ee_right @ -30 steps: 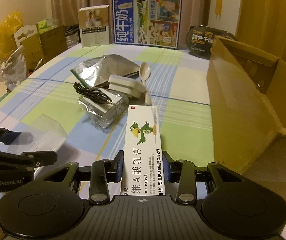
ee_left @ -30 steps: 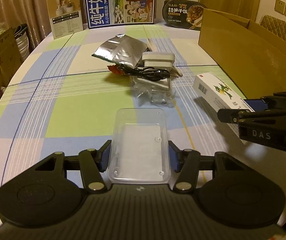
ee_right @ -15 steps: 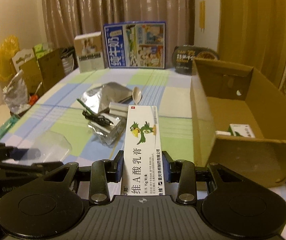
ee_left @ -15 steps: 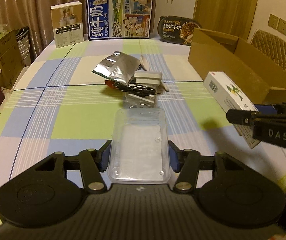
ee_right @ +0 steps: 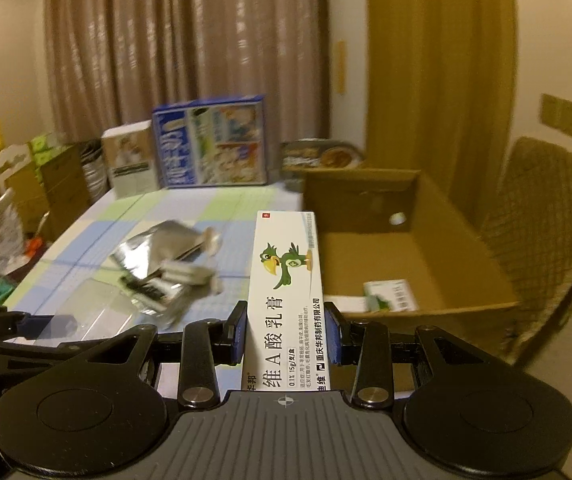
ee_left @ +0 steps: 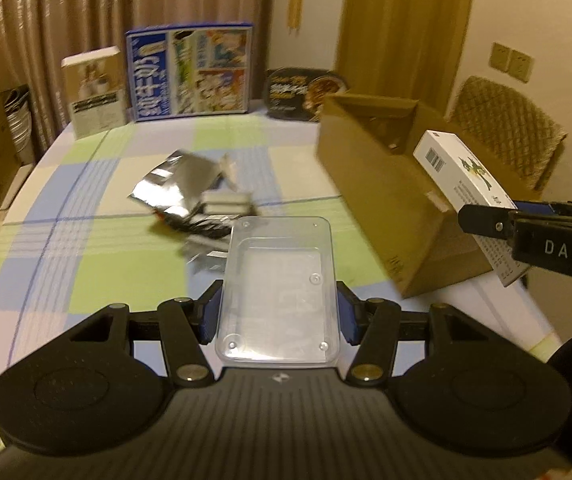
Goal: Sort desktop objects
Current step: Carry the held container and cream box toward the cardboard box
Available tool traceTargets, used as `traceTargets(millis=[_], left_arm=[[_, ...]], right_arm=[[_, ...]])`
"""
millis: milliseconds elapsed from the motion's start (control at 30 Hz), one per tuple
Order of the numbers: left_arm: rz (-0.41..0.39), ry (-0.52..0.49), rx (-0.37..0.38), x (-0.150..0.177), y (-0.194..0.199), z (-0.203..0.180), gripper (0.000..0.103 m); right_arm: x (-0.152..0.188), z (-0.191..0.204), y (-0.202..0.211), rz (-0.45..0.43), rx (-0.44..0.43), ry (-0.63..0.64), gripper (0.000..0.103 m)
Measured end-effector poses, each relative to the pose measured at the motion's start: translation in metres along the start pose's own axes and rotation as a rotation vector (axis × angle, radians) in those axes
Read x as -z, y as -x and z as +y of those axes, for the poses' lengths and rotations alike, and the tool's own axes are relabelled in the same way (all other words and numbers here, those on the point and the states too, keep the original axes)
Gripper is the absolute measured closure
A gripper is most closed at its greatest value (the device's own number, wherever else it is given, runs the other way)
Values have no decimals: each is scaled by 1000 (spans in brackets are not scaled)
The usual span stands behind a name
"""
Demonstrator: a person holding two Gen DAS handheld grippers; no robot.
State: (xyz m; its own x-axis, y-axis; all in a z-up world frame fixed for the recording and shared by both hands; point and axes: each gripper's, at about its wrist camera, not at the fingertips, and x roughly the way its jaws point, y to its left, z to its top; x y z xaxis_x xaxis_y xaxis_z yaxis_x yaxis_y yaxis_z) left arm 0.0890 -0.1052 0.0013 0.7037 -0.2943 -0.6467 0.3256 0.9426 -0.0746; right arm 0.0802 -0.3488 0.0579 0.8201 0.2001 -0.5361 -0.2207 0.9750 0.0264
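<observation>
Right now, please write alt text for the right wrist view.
The right gripper holds a white ointment box with a green parrot, raised beside an open cardboard box that holds a small white-and-green box. Behind lies a checked tablecloth.

1. The left wrist camera is sitting just behind the left gripper (ee_left: 278, 312), looking forward and down over the checked table (ee_left: 86, 272) toward the curtains (ee_left: 86, 8).
2. The right wrist camera is riding behind the right gripper (ee_right: 286, 332), facing the same way, closer to the cardboard box (ee_right: 458, 240).
3. Both views are sharing the table's clutter, the box and the far wall; each is catching the other gripper at its edge.
</observation>
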Motion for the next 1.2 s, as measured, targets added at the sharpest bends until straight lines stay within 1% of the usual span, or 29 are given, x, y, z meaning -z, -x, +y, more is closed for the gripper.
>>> traceTargets(millis=[233, 367, 567, 733, 933, 1200], left_arm=[[-18, -58, 82, -31, -12, -48, 52], [-32, -77, 125, -51, -24, -71, 52], [-32, -72, 159, -76, -48, -97, 52], [-20, -51, 173, -87, -68, -107, 52], [-1, -29, 174, -96, -87, -112, 52], [13, -10, 174, -106, -109, -119, 52]], right_arm=[[-17, -47, 1, -25, 87, -24, 68], [-24, -72, -4, -23, 109, -41, 68], [-31, -96, -25, -2, 119, -48, 68], [-34, -107, -40, 5, 119, -41, 68], [-38, -123, -57, 16, 119, -44, 68], [-38, -135, -79, 44, 112, -34, 68]])
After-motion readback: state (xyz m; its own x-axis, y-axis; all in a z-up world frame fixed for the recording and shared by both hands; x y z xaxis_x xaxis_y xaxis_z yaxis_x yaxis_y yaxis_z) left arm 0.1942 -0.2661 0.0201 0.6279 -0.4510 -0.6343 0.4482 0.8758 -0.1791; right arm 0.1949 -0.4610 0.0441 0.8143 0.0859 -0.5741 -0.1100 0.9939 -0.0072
